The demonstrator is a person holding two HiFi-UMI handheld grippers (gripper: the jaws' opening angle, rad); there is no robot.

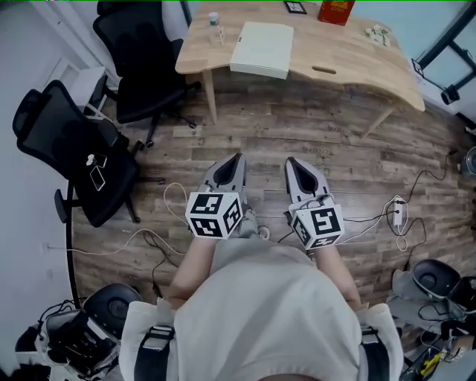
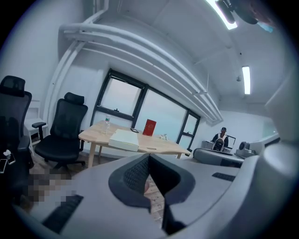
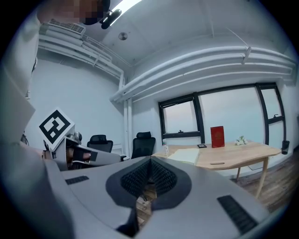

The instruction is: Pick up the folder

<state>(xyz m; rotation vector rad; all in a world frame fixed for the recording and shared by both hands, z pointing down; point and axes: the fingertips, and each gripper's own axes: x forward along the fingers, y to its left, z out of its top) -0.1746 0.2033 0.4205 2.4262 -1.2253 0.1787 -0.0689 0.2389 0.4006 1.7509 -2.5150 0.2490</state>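
The red box (image 1: 335, 11) is cut off by the top edge, along with the far side of the table (image 1: 349, 63). The left gripper (image 1: 236, 158) and right gripper (image 1: 291, 162) are both clenched and empty, over the floor (image 1: 357, 160). Chairs (image 1: 74, 152) stand at the left. The folder (image 1: 262, 48) lies flat on the table, well ahead, beside a bottle (image 1: 214, 24).
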